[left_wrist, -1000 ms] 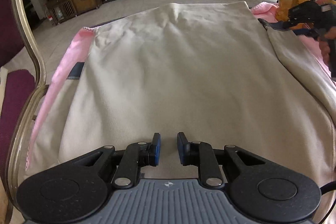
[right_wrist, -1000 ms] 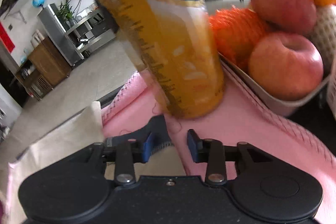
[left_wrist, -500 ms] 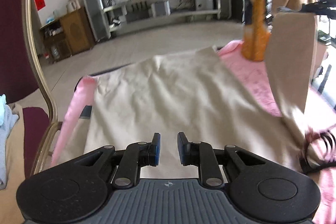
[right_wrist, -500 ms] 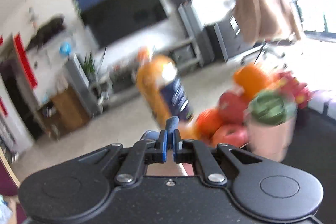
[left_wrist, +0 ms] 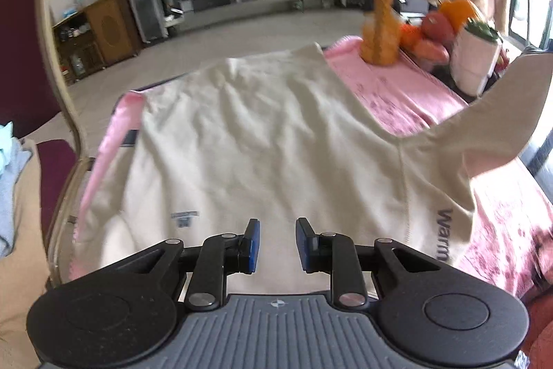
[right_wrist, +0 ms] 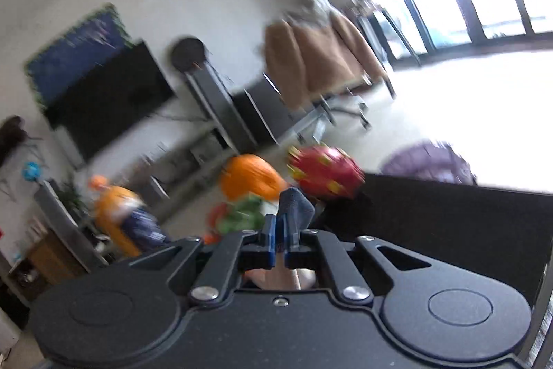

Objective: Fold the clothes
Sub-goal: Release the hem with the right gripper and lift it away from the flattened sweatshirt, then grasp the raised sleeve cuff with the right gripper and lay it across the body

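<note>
Across the table (left_wrist: 408,92), under its pink cloth, the cream garment (left_wrist: 249,140) lay spread flat, its body reaching from the near edge towards the far corner beside the orange drink bottle (left_wrist: 380,9). What had changed in the last second was the sleeve (left_wrist: 490,127): it had been lying along the garment's right side, and now it stood lifted off the pink cloth and stretched up and away to the right. The right gripper (right_wrist: 280,232) had its jaws pressed together on the dark blue cuff (right_wrist: 293,206), having just closed on it down at the table a moment before. A second earlier that camera looked at the bottle and fruit close up; now it saw the television and windows, all smeared by speed.

The left gripper (left_wrist: 273,244) hovered over the near part of the garment with its jaws spread and nothing between them; they had just opened a little further.

To my eye the sleeve fold was under way, with the sleeve raised and ready to be carried across the body. Nothing was folded yet.
</note>
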{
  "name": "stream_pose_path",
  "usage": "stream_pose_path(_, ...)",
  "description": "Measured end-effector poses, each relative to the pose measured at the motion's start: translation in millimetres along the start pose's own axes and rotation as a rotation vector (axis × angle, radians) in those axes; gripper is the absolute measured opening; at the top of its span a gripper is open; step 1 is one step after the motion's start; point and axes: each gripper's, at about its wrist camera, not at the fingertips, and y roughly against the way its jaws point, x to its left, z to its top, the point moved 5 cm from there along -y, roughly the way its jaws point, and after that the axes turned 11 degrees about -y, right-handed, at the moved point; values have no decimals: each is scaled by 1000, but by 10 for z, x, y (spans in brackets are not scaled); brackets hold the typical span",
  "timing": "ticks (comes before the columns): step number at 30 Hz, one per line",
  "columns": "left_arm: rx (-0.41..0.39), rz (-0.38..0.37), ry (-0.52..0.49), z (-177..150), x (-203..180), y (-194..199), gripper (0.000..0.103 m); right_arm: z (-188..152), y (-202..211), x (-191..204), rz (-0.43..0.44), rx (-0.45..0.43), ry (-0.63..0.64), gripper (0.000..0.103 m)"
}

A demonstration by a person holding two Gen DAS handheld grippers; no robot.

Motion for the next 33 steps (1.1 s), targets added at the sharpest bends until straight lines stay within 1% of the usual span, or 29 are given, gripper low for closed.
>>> stream_pose_path(4, 19, -26, -48, 64, -268, -95, 24, 91, -481, -233, -14, 72, -48, 4)
stream_pose_path(7, 32, -47, -93, 66, -457, -175, 24, 77, -657, -366, -1, 82, -46, 4)
stream_pose_path(9, 44, -75, -110, 43, -566, -233, 24, 70, -761, -437, 3, 84, -46, 4)
stream_pose_path(11, 63, -109, -116, 18, -662, -312, 24, 11, -820, -507, -32, 98, -49, 4)
stream_pose_path(13, 81, -138, -118, -8, -744, -383, 25, -91, -934, -639, -99, 133, -40, 5)
stream_pose_path(14, 89, -148, -119, -20, -777, -408, 25, -143, -992, -706, -133, 150, -35, 8)
stream_pose_path(16, 99, -168, -118, -53, -821, -427, 25, -246, -1104, -839, -201, 185, -24, 11)
stream_pose_path(17, 101, -175, -119, -64, -827, -419, 25, -228, -1070, -830, -206, 191, -30, 15)
stream_pose_path(19, 98, -187, -115, -69, -809, -376, 25, -183, -989, -799, -211, 202, -43, 16)
stream_pose_path(22, 87, -203, -103, -64, -750, -286, 25, -87, -628, -581, -126, 257, -133, 20)
stream_pose_path(24, 80, -219, -96, -61, -714, -223, 27, -52, -362, -427, -72, 302, -204, 27)
stream_pose_path(25, 75, -245, -94, -62, -706, -181, 29, -81, -240, -357, -45, 333, -236, 33)
stream_pose_path(26, 69, -270, -91, -62, -699, -141, 32, -149, -126, -275, -7, 372, -252, 37)
stream_pose_path(28, 59, -306, -79, -56, -717, -98, 32, -340, 19, -161, 51, 435, -247, 39)
stream_pose_path(29, 58, -312, -74, -56, -750, -102, 30, -470, 60, -137, 57, 471, -235, 39)
stream_pose_path(30, 58, -321, -71, -58, -791, -111, 25, -591, 62, -137, 49, 505, -221, 39)
stream_pose_path(31, 65, -336, -73, -65, -860, -145, 24, -701, 30, -159, 28, 534, -204, 39)
stream_pose_path(33, 88, -365, -81, -100, -1013, -246, 23, -846, -123, -284, -52, 581, -182, 36)
